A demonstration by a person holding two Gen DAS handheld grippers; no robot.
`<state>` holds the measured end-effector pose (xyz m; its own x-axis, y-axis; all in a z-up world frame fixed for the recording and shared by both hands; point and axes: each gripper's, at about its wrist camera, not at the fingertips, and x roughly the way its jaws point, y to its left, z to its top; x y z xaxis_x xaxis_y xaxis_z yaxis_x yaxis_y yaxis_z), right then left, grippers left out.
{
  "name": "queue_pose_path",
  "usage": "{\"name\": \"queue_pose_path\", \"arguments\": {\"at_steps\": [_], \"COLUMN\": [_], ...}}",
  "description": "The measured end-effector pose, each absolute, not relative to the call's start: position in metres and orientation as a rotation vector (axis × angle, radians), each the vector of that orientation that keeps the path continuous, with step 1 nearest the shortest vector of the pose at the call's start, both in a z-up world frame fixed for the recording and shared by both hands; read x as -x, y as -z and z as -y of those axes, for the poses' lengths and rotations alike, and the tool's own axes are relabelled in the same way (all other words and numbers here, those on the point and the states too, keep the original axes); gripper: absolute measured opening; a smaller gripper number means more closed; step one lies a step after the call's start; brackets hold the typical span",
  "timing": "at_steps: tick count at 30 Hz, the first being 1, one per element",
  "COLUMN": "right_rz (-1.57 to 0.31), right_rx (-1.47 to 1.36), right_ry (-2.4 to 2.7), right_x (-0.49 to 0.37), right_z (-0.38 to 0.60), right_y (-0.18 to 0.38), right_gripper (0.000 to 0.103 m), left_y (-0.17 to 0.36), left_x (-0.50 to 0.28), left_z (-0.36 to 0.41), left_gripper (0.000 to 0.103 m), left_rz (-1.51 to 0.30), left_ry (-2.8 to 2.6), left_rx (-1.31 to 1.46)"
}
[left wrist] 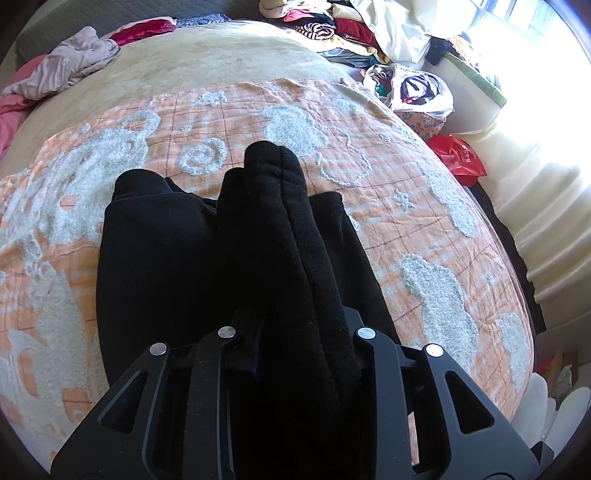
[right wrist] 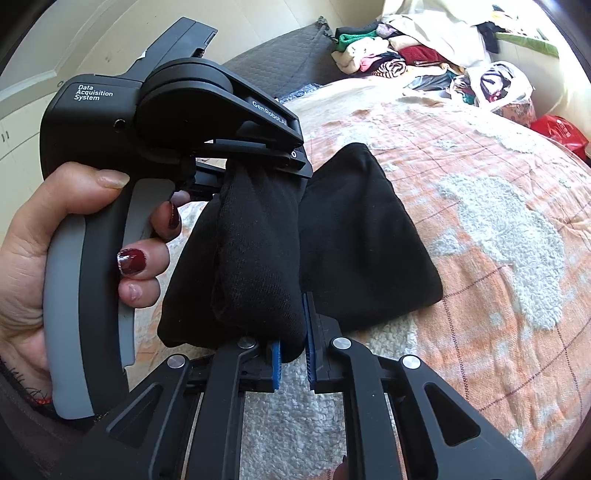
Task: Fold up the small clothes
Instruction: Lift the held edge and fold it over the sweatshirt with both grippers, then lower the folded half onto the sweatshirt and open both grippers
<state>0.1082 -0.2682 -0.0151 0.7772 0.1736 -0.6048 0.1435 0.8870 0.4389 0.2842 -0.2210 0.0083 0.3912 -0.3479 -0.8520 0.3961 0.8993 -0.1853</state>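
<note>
Garment (right wrist: 354, 236), one, black, lies partly on the bed (right wrist: 498, 206) near its front edge, one bunched end lifted. Left claw (right wrist: 266, 166) is clamped on that end from above; in its own view the garment (left wrist: 229, 251) covers its fingers. Right claw (right wrist: 293, 354), blue pads (right wrist: 309, 332) slightly apart, has the garment's lower fold between them, touching; whether it grips cannot be told. Open blanket surrounds the garment right and beyond. One clothes pile (right wrist: 402, 55) and one red bag (left wrist: 458, 157) line the far edge.

Bed (left wrist: 369, 229) under orange blanket, clothes heap (left wrist: 343, 26) behind, bright window (left wrist: 535, 22) right
</note>
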Motion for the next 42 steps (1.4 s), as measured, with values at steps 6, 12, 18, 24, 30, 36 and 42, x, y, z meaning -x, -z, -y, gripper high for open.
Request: {"name": "queue_pose_path", "arguments": {"at_steps": [6, 12, 18, 24, 30, 36, 42], "right_rz": [-0.708, -0.717, -0.731, -0.743, -0.761, -0.766, -0.754], "right_rx": [-0.579, -0.661, -0.714, -0.723, -0.746, -0.82, -0.859], "right_ry": [-0.019, -0.032, -0.043, -0.046, -0.044, -0.087, -0.174], "right_x": [-0.108, -0.106, -0.107, -0.111, -0.121, -0.124, -0.132], "right_z": [0.283, 0.293, 0.301, 0.302, 0.309, 0.321, 0.331], "right_y": [0.02, 0.023, 0.029, 0.032, 0.038, 0.041, 0.027], "right_gripper": [0.011, 0.011, 0.015, 0.02, 0.02, 0.025, 0.064], "left_y": [0.001, 0.007, 0.01, 0.008, -0.013, -0.038, -0.027], "left_x": [-0.289, -0.292, -0.295, -0.297, -0.297, -0.291, -0.276], "left_z": [0.235, 0.242, 0.244, 0.243, 0.23, 0.189, 0.136], "left_gripper": [0.022, 0.025, 0.028, 0.039, 0.056, 0.056, 0.056], "left_rz": [-1.083, -1.089, -1.099, -1.11, -1.063, -0.956, -0.914], "left_ry": [0.47, 0.471, 0.473, 0.5, 0.571, 0.527, 0.415], "left_rx": [-0.076, -0.087, -0.079, -0.052, 0.078, 0.134, 0.086]}}
